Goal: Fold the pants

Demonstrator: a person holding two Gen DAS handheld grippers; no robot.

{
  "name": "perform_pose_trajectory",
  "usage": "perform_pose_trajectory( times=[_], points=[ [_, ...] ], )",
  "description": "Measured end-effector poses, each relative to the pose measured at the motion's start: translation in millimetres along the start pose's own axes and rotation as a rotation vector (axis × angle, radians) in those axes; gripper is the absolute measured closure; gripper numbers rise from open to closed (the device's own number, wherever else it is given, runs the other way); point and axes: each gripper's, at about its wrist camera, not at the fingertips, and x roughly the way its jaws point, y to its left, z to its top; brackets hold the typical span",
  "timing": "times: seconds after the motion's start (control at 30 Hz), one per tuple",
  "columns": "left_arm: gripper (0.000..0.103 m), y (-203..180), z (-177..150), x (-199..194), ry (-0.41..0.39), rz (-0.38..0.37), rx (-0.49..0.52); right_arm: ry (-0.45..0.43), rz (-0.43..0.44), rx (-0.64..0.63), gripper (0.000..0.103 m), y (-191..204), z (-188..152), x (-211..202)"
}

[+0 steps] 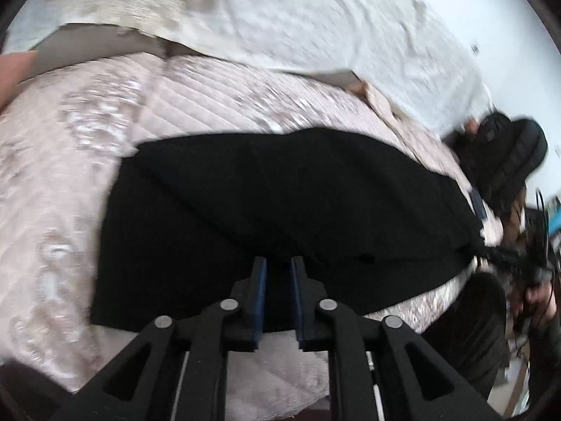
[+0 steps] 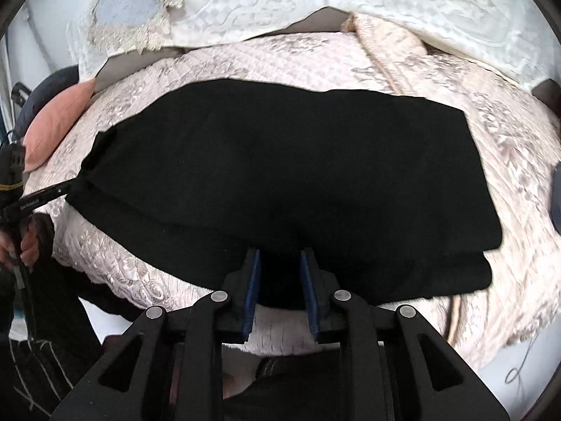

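Black pants lie folded lengthwise in a long band across a pale pink quilted bedspread. My left gripper hovers over their near edge, its blue pads a little apart, with cloth below the gap and none pinched. My right gripper stands the same way over the near edge of the pants, open. In the right wrist view the left gripper's tip sits at the pants' left end. In the left wrist view the right gripper sits at their right end.
A white embossed cover lies along the back of the bed. A pink cushion sits at the left and a black backpack at the right end. The bedspread's near edge drops off just below the grippers. A hand holds the left tool.
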Motion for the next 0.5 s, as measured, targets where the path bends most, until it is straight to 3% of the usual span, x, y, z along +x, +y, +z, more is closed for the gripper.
perform_pose_trajectory(
  times=[0.03, 0.13, 0.2, 0.3, 0.37, 0.43, 0.5],
  points=[
    [0.069, 2.8, 3.9, -4.4, -0.022, 0.031, -0.02, -0.017, 0.006, 0.027, 0.079, -3.3, -1.1, -4.4],
    [0.05, 1.9, 18.7, -6.9, -0.074, 0.08, -0.05, -0.068, 0.01, 0.128, 0.071, -14.5, -1.4, -14.4],
    [0.048, -6.0, 30.3, 2.3, -0.081, 0.106, -0.037, -0.099, -0.014, 0.181, 0.056, -20.2, -0.3, -17.8],
    [0.048, -12.1, 43.3, 25.6, -0.041, 0.168, -0.032, -0.13, -0.027, 0.285, 0.056, -30.9, -1.2, -22.3],
    [0.052, -19.5, 47.0, 44.4, -0.019, 0.247, 0.012, -0.158, -0.03, 0.357, 0.056, -39.2, -3.5, -27.4],
    [0.086, -23.1, 44.7, 53.3, -0.012, 0.303, 0.045, -0.174, -0.032, 0.406, 0.056, -48.3, -6.3, -31.3],
    [0.098, -18.8, 41.3, 56.5, 0.0, 0.318, 0.028, -0.185, -0.032, 0.46, 0.056, -59.3, -9.8, -33.1]
  ],
)
